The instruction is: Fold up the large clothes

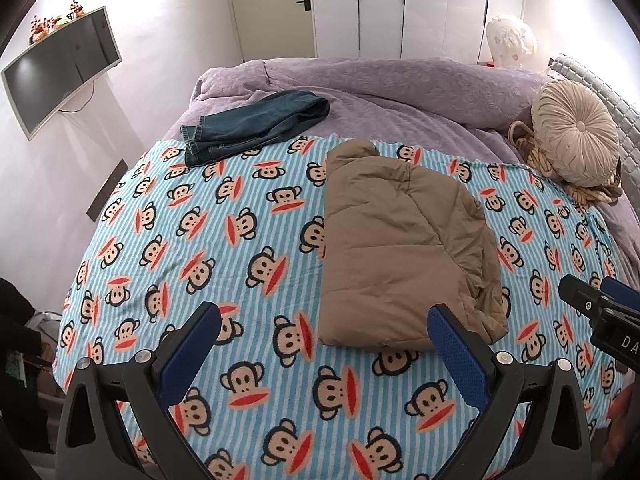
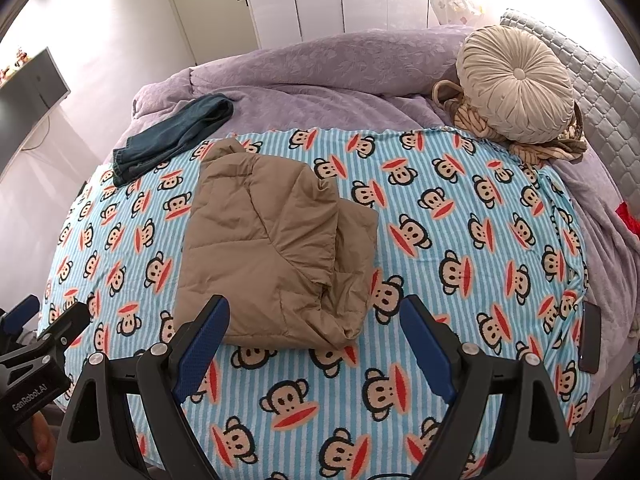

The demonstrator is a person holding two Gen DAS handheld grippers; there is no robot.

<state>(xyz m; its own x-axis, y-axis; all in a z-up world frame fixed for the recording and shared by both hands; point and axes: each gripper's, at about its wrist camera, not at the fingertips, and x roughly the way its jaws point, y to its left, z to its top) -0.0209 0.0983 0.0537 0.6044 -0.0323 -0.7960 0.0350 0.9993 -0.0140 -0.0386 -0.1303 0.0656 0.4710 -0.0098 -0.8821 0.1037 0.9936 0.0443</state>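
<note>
Both tongs hang above the near edge of the bed with their blue-padded fingers spread wide and nothing between them. Left tongs [image 1: 324, 330] sit over the monkey-print blanket [image 1: 168, 240], its right finger [image 1: 456, 344] just in front of the near hem of the folded tan puffer jacket [image 1: 400, 240], though whether it touches the cloth is hard to judge from this angle. Right tongs [image 2: 314, 330] point down at the same hem from the other side, clear of the fabric.

That jacket lies folded into a thick, roughly rectangular bundle in the middle of the blanket, with its collar end toward the far side and loose layers showing along its right edge. A pair of dark blue jeans [image 1: 248, 128] lies crumpled at the far left, half on the blanket and half on the lilac duvet [image 1: 400, 84]. Near the headboard a round pleated cushion [image 2: 516, 88] rests on a striped cloth. A dark phone [image 2: 590, 336] lies at the blanket's right edge.
</note>
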